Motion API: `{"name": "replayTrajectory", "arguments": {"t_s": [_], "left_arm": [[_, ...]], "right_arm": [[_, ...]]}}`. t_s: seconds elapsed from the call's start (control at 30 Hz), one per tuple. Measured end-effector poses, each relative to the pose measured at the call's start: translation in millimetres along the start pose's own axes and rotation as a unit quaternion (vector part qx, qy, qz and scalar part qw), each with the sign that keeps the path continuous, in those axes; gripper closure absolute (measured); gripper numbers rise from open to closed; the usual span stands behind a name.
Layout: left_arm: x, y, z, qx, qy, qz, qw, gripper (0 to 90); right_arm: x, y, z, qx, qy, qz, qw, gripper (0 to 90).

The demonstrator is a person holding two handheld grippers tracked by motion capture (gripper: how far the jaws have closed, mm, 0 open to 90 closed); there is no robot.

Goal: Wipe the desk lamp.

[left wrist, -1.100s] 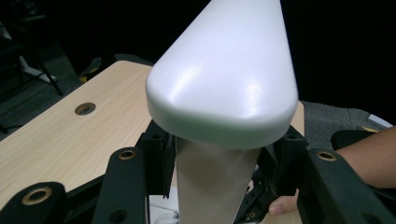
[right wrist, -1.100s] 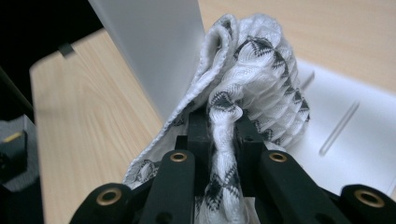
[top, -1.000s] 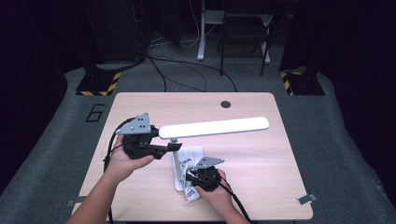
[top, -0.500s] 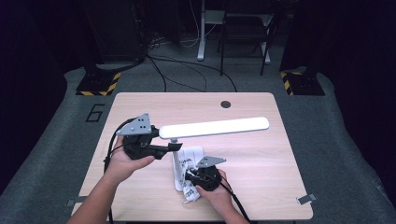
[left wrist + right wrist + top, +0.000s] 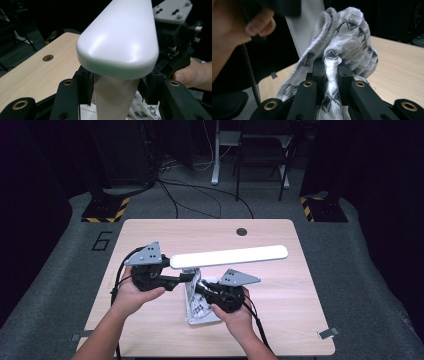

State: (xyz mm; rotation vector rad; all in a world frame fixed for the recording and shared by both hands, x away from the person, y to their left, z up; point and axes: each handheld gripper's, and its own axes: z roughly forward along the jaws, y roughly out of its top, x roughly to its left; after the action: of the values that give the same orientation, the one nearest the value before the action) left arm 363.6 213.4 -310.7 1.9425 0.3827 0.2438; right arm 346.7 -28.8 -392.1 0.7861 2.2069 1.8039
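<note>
— Lifted since a second ago: the right gripper (image 5: 200, 288) is higher now, pulling the patterned white cloth (image 5: 342, 45) up with it.

— And on the left?

— The left gripper (image 5: 186, 277) has kept its place, its jaws clamped on the white desk lamp's (image 5: 229, 256) upright stem.

— The right jaws?

— Pinched narrow on the bunched cloth, beside the stem, above the wooden table (image 5: 280, 310).

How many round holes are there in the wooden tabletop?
1: a dark round hole near the tabletop's far edge, right of centre; the left gripper view shows it too. Others may be hidden under the lamp or cloth.
</note>
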Motion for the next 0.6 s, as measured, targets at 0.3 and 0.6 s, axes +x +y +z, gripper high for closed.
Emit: {"name": "replayTrajectory", "arguments": {"t_s": [0.3,0.6], "left_arm": [[0.4,-0.4,-1.2,0.002,-0.001,0.002,1.0000,52.8],[-0.3,0.1,0.3,0.002,0.001,0.002,1.0000,52.8]], "right_arm": [[-2.9,-23.4,11.3,0.027,-0.014,0.017,0.9994,80.9],[-15.5,-69.7,30.0,0.097,-0.028,0.028,0.9945,80.9]]}}
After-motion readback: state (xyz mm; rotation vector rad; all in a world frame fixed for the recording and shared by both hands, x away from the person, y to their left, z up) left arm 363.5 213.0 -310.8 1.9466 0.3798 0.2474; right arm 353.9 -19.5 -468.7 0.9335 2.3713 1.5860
